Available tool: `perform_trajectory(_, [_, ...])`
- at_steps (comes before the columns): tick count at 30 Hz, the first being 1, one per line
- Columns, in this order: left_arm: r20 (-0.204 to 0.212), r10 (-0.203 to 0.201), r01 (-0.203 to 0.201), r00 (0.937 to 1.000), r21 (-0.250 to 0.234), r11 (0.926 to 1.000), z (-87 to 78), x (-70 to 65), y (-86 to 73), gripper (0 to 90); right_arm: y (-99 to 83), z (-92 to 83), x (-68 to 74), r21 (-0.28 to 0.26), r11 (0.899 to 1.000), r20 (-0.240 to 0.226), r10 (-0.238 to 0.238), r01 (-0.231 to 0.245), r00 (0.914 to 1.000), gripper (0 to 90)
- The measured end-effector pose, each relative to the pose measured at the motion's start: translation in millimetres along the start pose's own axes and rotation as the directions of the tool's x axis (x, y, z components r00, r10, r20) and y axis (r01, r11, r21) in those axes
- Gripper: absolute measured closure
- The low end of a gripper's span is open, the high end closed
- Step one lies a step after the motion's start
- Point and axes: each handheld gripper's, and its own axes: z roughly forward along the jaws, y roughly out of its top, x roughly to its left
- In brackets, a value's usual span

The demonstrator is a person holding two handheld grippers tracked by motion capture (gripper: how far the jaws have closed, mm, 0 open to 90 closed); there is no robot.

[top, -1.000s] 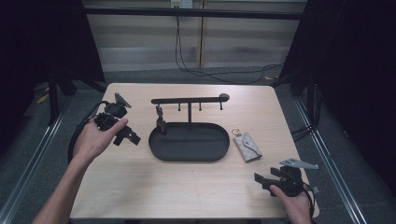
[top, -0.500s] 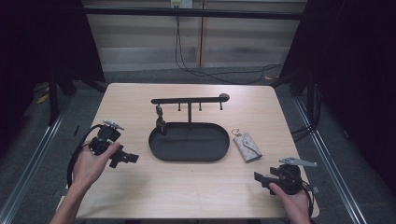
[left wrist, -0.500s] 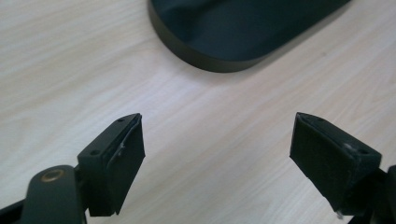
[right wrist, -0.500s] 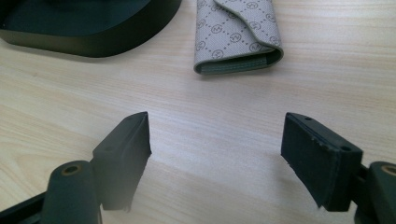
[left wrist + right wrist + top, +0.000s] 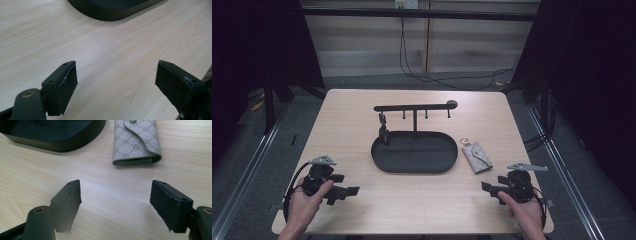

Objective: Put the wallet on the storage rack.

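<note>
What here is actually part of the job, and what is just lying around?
Likely part of the job:
- key pouch, just ahead of the open right gripper
- black tray with its hook rail
- open left gripper

Just lying about:
- cables on the floor
- wooden table as the work surface

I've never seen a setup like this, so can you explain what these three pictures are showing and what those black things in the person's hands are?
A person sits at a wooden table and holds a hand-operated claw in each hand. One picture is taken from above and looks down on the table: the left claw is at the lower left, the right claw at the lower right. The other two pictures come from small cameras riding on each claw, looking out between its two black jaws. Both claws are open and hold nothing.

On the table lie a dark oval tray with a hook rail standing over it, and beside the tray a small patterned key pouch. The right claw's camera looks toward that pouch.
</note>
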Motion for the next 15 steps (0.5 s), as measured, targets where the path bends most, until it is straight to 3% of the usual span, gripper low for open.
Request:
perform_trajectory(5, [-0.013,-0.011,0.010,0.9998,-0.068,0.9977,-6.2,-7.5,-23.7,17.0,16.2,1.7,-0.2,0.050,0.999,-0.038,-0.004,0.006,0.9993,22.0])
perform_trajectory(7, [0.003,-0.008,0.008,1.0000,-0.067,0.9977,-6.1,-10.8,-31.8,17.0,24.8,1.8,1.5,0.077,0.997,-0.022,-0.010,0.012,0.9997,21.2])
perform_trajectory(10, [0.013,0.009,-0.009,0.9999,-0.049,0.9988,-6.5,-13.8,-35.9,17.0,39.6,3.7,1.4,0.107,0.994,-0.005,-0.015,0.015,0.9999,20.3])
perform_trajectory(15, [0.011,0.034,-0.033,0.9994,-0.073,0.9968,-7.3,-19.5,-37.3,17.0,64.8,13.9,-0.8,0.188,0.982,0.009,-0.001,-0.001,1.0000,18.1])
